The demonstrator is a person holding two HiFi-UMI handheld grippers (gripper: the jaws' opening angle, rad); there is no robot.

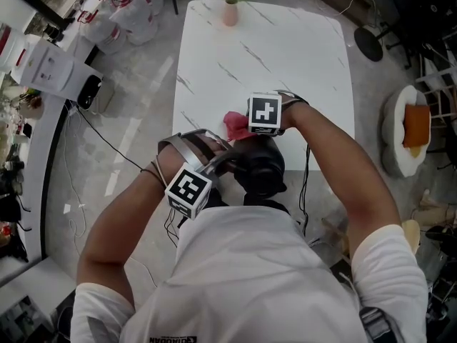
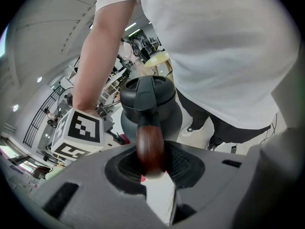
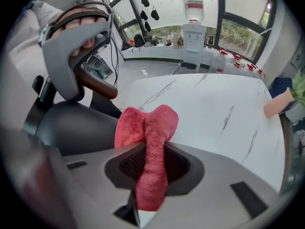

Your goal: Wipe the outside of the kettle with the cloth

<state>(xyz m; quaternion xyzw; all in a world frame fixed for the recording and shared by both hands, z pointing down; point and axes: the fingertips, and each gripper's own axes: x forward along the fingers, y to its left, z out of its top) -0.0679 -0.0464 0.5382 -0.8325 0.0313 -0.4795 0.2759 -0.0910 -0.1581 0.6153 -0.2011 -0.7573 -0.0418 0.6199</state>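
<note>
A dark grey kettle (image 1: 260, 168) stands near the front edge of the white marble table (image 1: 285, 56). Its brown wooden handle (image 2: 150, 149) sits between the jaws of my left gripper (image 2: 151, 168), which is shut on it. The kettle's lid and body (image 2: 151, 101) rise just beyond the handle. My right gripper (image 3: 151, 175) is shut on a red cloth (image 3: 148, 142), whose bunched end touches the kettle's side (image 3: 71, 125). In the head view the cloth (image 1: 235, 125) shows at the kettle's far left side, under the right gripper's marker cube (image 1: 265, 113).
A pink vase with green flowers (image 1: 230, 6) stands at the table's far edge. A white water dispenser (image 3: 193, 20) is by the windows. A round white stool with an orange cushion (image 1: 413, 127) is right of the table. Cables run across the floor at left.
</note>
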